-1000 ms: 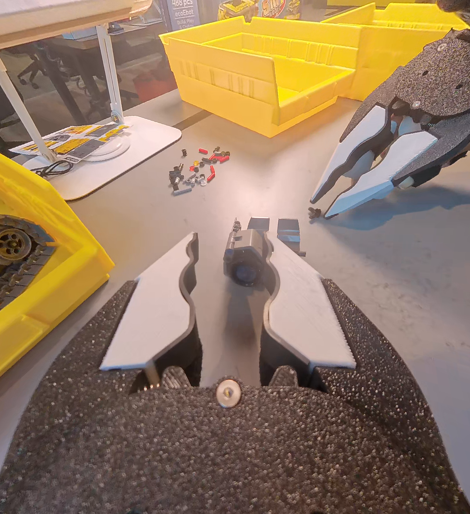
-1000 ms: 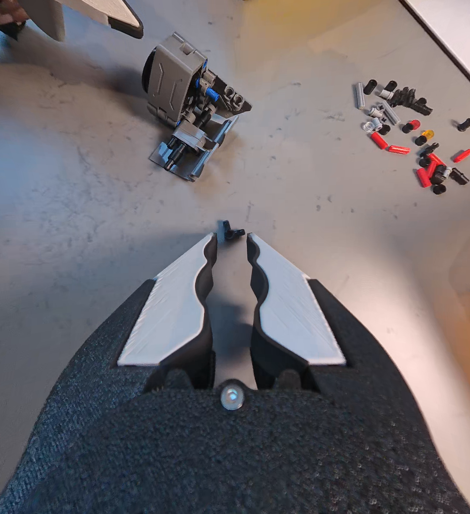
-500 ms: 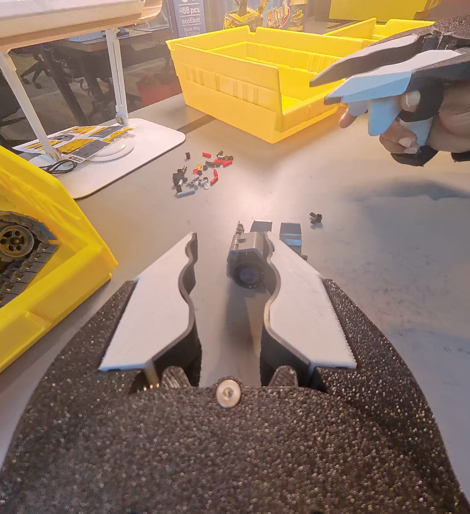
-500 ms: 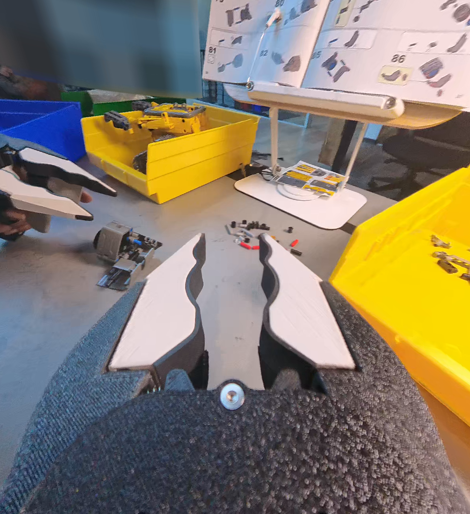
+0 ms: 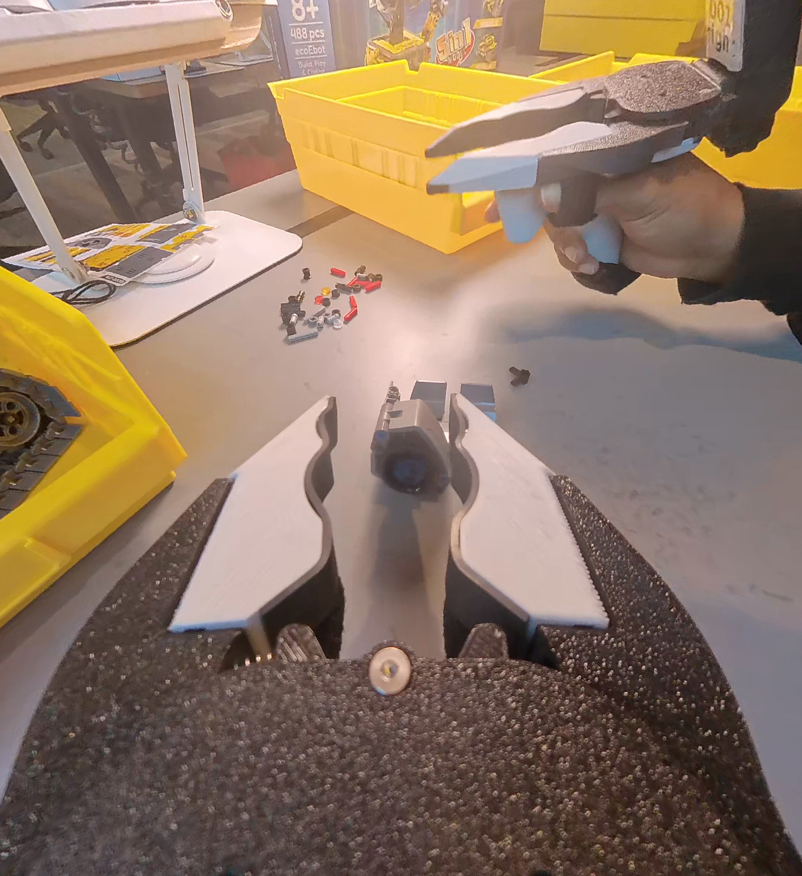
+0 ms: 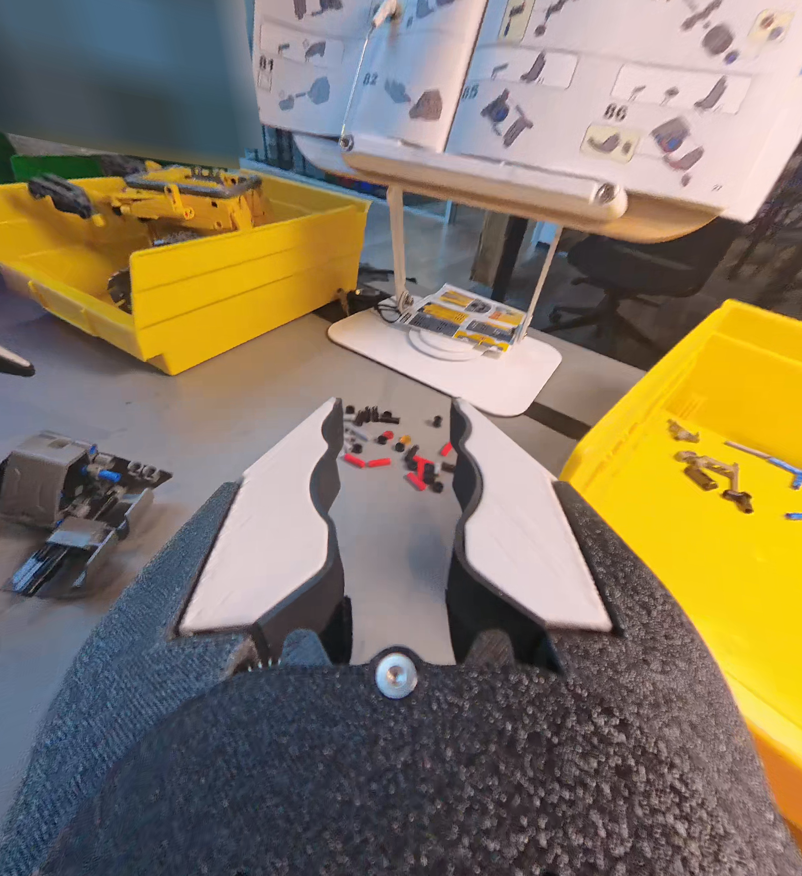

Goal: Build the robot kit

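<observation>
Straddling the grey brick-built assembly (image 5: pixel 408 450) on the table (image 5: pixel 626 474) without gripping it, our left gripper (image 5: pixel 391 403) gapes wide, while our right gripper (image 6: pixel 395 407) hovers equally spread and empty above scattered small pins (image 6: pixel 389 450).

A grey bench (image 5: pixel 626 474) fills the foreground; at one o'clock beyond it, a dark office chair (image 6: pixel 645 270) stands on grey floor.
</observation>
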`<state>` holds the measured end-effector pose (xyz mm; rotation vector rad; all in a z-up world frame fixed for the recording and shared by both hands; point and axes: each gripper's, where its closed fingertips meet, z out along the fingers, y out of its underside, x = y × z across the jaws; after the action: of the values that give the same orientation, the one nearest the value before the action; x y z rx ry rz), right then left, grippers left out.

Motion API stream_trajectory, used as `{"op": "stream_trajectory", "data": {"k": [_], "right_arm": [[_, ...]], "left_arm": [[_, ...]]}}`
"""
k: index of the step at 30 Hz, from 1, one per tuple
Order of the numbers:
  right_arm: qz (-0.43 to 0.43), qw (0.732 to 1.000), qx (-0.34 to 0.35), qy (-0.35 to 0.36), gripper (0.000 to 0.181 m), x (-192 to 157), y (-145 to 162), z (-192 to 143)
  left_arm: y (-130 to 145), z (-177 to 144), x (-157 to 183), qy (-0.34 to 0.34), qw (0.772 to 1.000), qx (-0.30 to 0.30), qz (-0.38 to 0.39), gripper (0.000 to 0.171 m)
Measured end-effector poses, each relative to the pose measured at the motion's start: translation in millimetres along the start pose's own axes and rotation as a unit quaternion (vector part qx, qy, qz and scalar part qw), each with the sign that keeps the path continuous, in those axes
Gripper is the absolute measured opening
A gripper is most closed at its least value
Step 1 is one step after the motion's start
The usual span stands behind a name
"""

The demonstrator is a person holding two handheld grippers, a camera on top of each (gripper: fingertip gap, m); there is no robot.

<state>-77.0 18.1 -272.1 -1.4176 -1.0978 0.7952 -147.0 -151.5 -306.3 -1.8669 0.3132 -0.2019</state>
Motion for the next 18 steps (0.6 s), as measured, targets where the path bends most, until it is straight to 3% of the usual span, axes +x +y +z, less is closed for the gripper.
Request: {"op": "stream_trajectory", "data": {"k": [6, 8, 12, 15, 18], "right_arm": [[-0.064, 0.984, 0.101, 0.135, 0.064, 66, -70, -43], [-0.082, 0.976, 0.091, 0.182, 0.066, 102, -93, -70], [-0.101, 0.958, 0.031, 0.268, 0.048, 182, -122, -146], [-0.085, 0.956, -0.062, 0.275, 0.042, 238, -101, -189], [-0.046, 0.949, -0.184, 0.25, 0.04, 280, -41, -218]], "left_arm": [[-1, 0, 1, 0.005, 1.0, 0.003, -0.006, 0.046], [0, 0, 0, 0.003, 1.0, 0.002, -0.005, 0.046], [2, 1, -2, -0.001, 1.0, -0.001, -0.009, 0.046], [1, 1, -5, -0.004, 1.0, 0.0, -0.012, 0.046], [2, 3, -7, -0.009, 1.0, -0.003, -0.011, 0.046]]}}
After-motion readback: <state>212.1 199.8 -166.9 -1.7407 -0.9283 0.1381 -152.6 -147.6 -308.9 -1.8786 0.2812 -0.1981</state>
